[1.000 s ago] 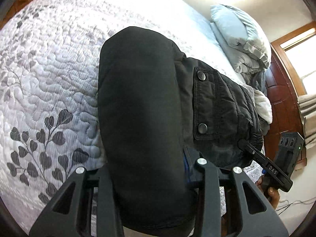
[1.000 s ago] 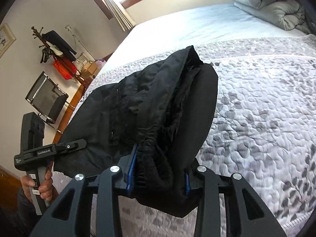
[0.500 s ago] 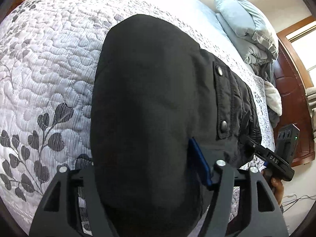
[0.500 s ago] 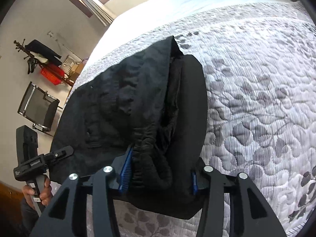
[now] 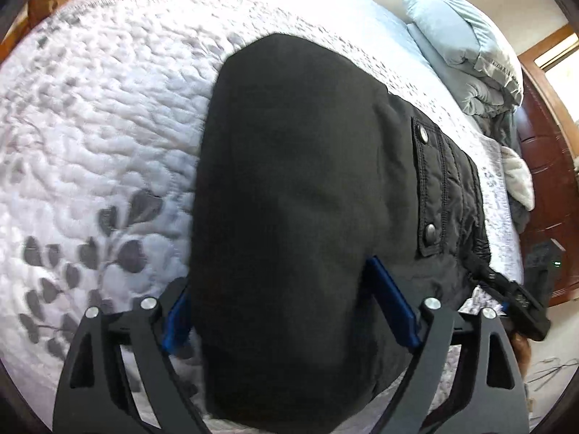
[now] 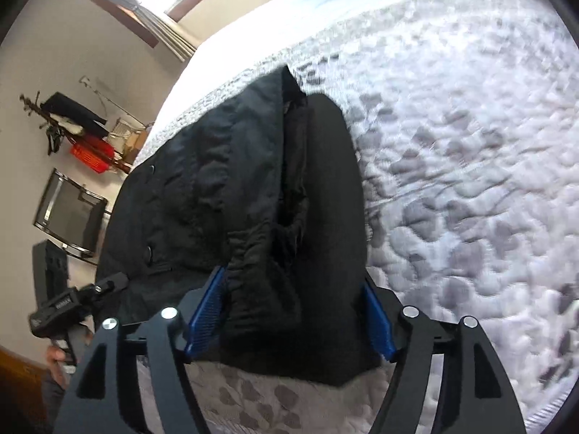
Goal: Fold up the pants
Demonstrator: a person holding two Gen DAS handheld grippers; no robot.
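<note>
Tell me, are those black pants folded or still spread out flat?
Folded. The black pants lie doubled on the quilt, a smooth layer over the pocketed one; the right wrist view shows stacked layers at the edge.

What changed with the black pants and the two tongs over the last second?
Both tongs, left and right, have let go: their jaws are opening, with the bulky black padded pants still lying between them. The pants sank onto the white leaf-patterned quilt. The fold and the grey bedding stayed put.
</note>
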